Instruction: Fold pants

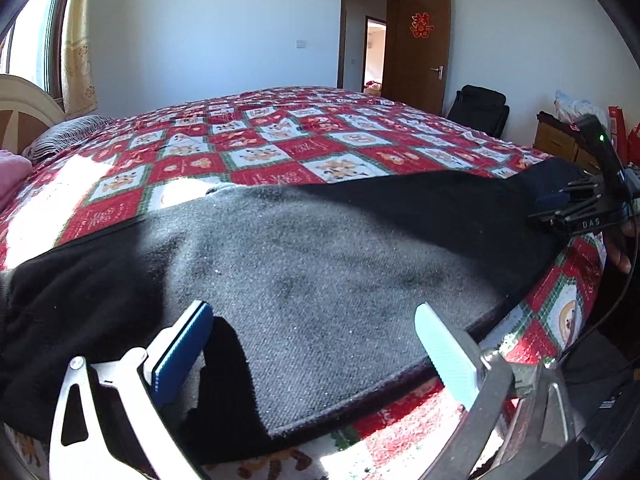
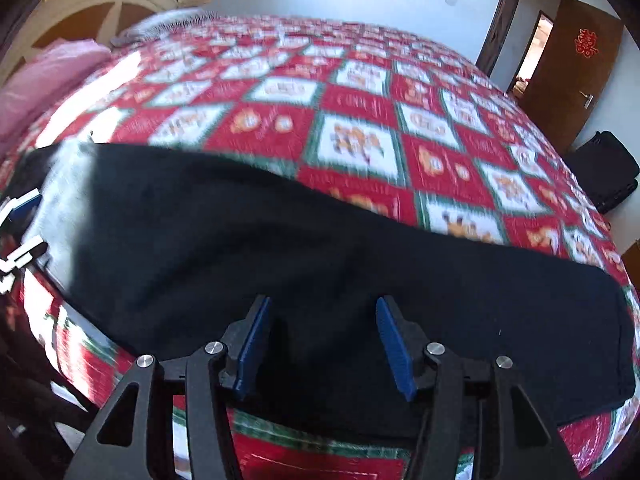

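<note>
Black pants [image 1: 304, 264] lie flat along the near edge of the bed, with a sunlit grey-looking patch in the middle. My left gripper [image 1: 316, 320] is open, its fingers spread just above the pants near their front hem. My right gripper [image 2: 320, 316] is open too, its blue pads standing over the dark fabric [image 2: 360, 280] with nothing held between them. In the left wrist view the right gripper [image 1: 576, 204] appears at the far right end of the pants. In the right wrist view the left gripper [image 2: 20, 232] shows at the left edge.
The bed carries a red, white and green patterned quilt [image 1: 280, 140]. A pink pillow [image 2: 48, 76] and headboard [image 2: 100, 4] lie at the left. An open brown door [image 1: 420, 48], a black bag [image 1: 480, 108] and a wooden cabinet [image 1: 560, 140] stand beyond the bed.
</note>
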